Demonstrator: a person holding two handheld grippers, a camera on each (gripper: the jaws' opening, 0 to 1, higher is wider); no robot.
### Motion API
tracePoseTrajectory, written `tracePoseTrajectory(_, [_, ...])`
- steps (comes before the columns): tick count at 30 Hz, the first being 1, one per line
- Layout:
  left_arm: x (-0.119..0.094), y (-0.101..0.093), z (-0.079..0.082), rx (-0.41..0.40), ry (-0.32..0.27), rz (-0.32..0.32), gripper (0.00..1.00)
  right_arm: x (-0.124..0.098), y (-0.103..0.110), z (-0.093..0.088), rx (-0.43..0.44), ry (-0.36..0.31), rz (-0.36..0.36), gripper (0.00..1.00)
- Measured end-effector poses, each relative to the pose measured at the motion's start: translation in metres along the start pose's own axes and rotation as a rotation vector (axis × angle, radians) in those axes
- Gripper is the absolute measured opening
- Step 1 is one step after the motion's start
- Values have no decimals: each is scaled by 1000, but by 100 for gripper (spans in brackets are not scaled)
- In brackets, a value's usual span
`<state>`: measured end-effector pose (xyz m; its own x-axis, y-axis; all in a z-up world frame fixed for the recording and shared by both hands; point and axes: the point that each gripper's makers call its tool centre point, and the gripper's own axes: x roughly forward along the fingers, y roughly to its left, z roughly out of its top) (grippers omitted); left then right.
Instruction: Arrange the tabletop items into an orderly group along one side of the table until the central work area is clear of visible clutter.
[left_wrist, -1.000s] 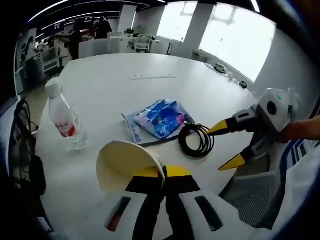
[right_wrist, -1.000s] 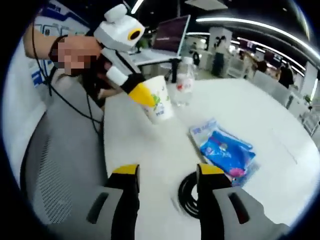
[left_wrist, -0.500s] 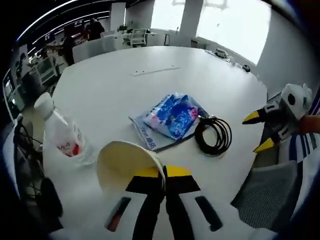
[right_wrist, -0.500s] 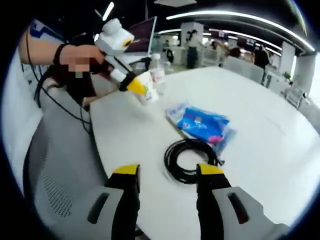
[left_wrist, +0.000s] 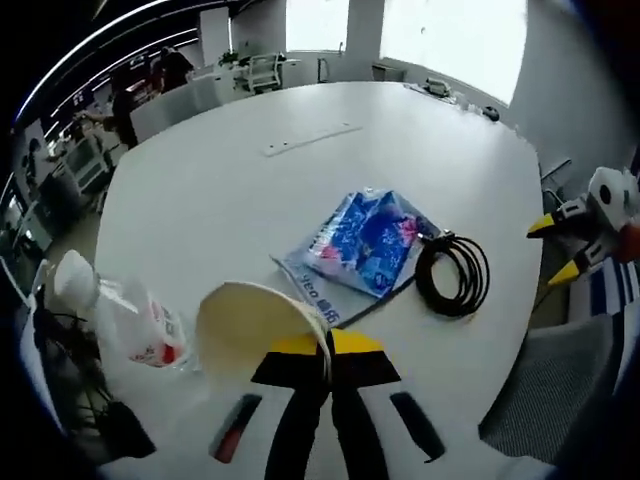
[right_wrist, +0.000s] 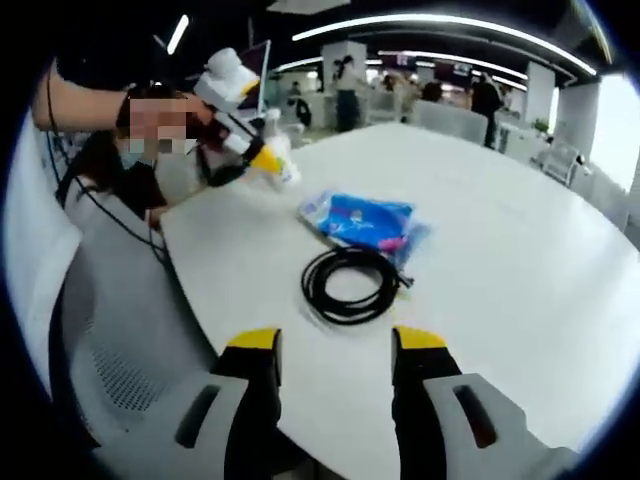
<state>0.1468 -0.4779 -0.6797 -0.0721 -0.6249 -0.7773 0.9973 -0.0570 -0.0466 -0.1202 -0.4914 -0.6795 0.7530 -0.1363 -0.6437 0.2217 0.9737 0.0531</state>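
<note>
My left gripper (left_wrist: 325, 345) is shut on the rim of a white paper cup (left_wrist: 248, 322), held above the table's near edge. A clear water bottle (left_wrist: 120, 318) with a red label lies just left of the cup. A blue snack packet (left_wrist: 368, 238) rests mid-table with a coiled black cable (left_wrist: 452, 275) beside it. In the right gripper view my right gripper (right_wrist: 333, 342) is open, raised short of the cable (right_wrist: 346, 283) and packet (right_wrist: 366, 220); the left gripper (right_wrist: 262, 158) with the cup (right_wrist: 280, 166) is at far left. The right gripper (left_wrist: 556, 246) hangs off the table's right edge.
The round white table (left_wrist: 300, 150) stretches far beyond the items, with a thin strip (left_wrist: 306, 141) lying on it. A grey mesh chair (right_wrist: 120, 330) stands by the near edge. Desks, chairs and people fill the office behind.
The right gripper has drawn back away from the cable and table. My left gripper with the cup has risen and shifted, so the bottle now sits lower left.
</note>
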Motion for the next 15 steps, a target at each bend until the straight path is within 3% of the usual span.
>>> tracePoseTrajectory(15, [13,26,8,32,51,50,0,-12,-11,-13,50,-4,-43,42])
